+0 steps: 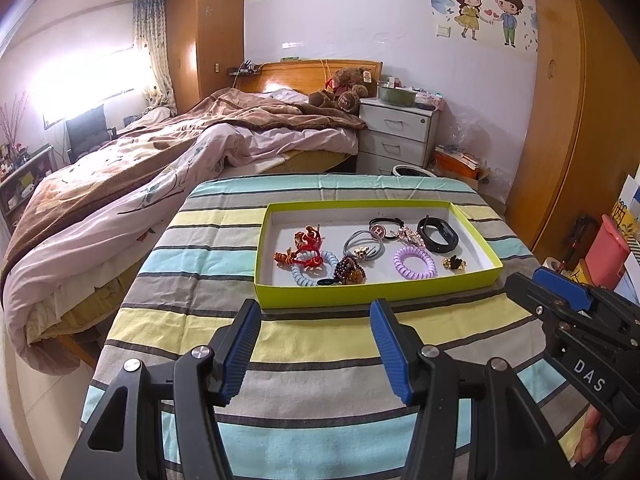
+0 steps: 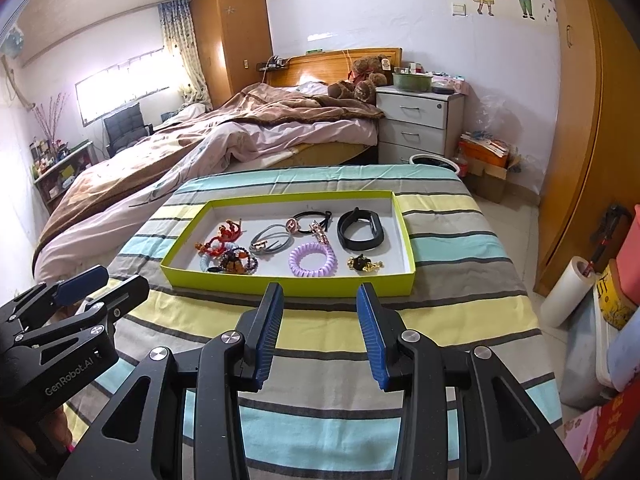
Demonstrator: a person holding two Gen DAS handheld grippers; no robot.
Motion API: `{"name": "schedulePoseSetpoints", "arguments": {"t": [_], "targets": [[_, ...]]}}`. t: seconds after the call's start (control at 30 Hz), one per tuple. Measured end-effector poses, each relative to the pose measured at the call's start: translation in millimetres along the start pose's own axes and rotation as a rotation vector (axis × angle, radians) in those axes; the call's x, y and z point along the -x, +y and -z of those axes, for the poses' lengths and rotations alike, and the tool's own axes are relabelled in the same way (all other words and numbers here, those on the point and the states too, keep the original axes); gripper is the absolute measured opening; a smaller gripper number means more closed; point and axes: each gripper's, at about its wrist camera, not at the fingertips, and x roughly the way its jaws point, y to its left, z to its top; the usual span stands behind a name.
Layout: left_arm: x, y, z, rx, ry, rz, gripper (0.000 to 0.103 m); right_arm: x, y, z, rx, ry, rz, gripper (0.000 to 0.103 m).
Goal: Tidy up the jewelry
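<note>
A shallow lime-green box sits on the striped tablecloth. Inside lie a purple coil hair tie, a black wristband, a grey hair tie, a red ornament, dark beads, a light blue coil tie and a small gold and black piece. My left gripper and right gripper are both open and empty, just in front of the box.
A bed with a brown and pink quilt lies left of the table. A white drawer unit stands behind. A wooden wardrobe, a paper roll and boxes are at the right.
</note>
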Motion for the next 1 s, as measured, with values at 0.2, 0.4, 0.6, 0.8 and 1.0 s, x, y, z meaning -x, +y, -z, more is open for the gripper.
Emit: {"name": "schedulePoseSetpoints", "arguments": {"t": [0.2,0.4,0.6,0.8,1.0], "targets": [[-1.7,0.0,0.1,0.007,0.002,0.002,0.056,-0.3,-2.1,0.8,-0.003,0.002,-0.001,0.039],[-2.2,-0.1,0.1,0.007,0.001,0.008,0.056,2.1,-2.5,2.0,-0.007,0.001,0.002,0.039],[-2.5,-1.2,1.0,0.005,-0.002,0.008,0.056,2.2,-2.5,3.1,-0.004,0.006,0.003,0.039],[-2.5,-1.5,2.1,0.005,-0.003,0.009,0.056,2.4,-2.7,3.3,-0.004,0.006,0.004,0.039],[-3.6,-1.4,2.1,0.007,0.000,0.009,0.056,2.4,-3.1,3.2,-0.005,0.008,0.005,0.039]]}}
